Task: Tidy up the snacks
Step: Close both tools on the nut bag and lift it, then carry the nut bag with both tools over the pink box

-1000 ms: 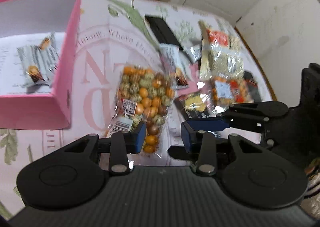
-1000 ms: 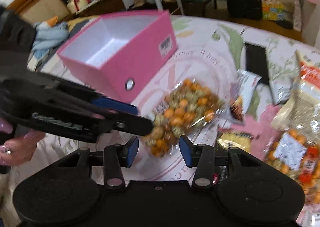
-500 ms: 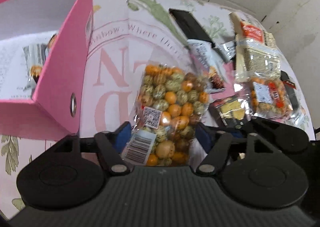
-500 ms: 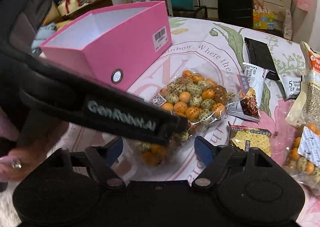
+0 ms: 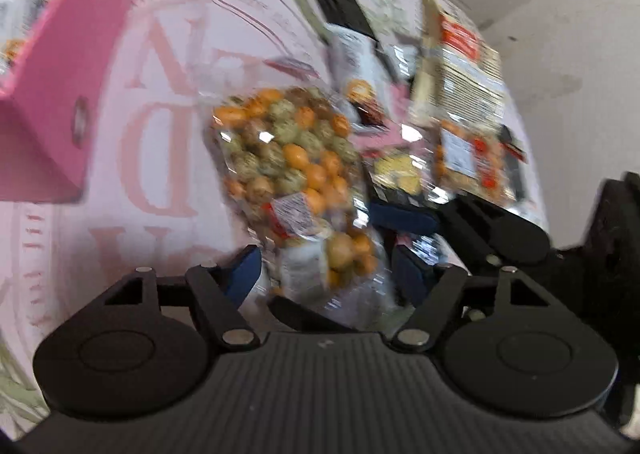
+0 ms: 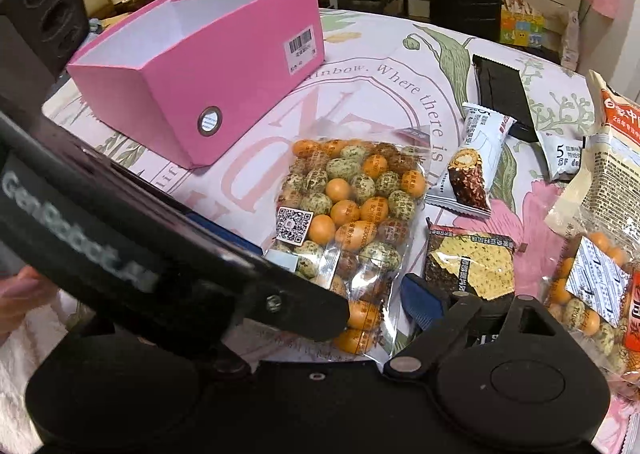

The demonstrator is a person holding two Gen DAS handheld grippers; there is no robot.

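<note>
Right claw's point(image 6: 360, 318) left finger hidden.

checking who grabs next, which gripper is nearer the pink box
Left. The left gripper lies across the table on the side nearer the pink box; the right gripper is beyond the clear bag of orange and green balls, among the other snacks.

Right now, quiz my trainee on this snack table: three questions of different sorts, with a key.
1. True or false: in the right wrist view, the pink box stands left of the nut bag.
2. The left gripper is: A) open around the nut bag's near end; B) shut on the box; C) inside the box.
3. Fill in: the cracker packet lies to the nut bag's ___.

Key: 1 true; 2 A; 3 right.
</note>
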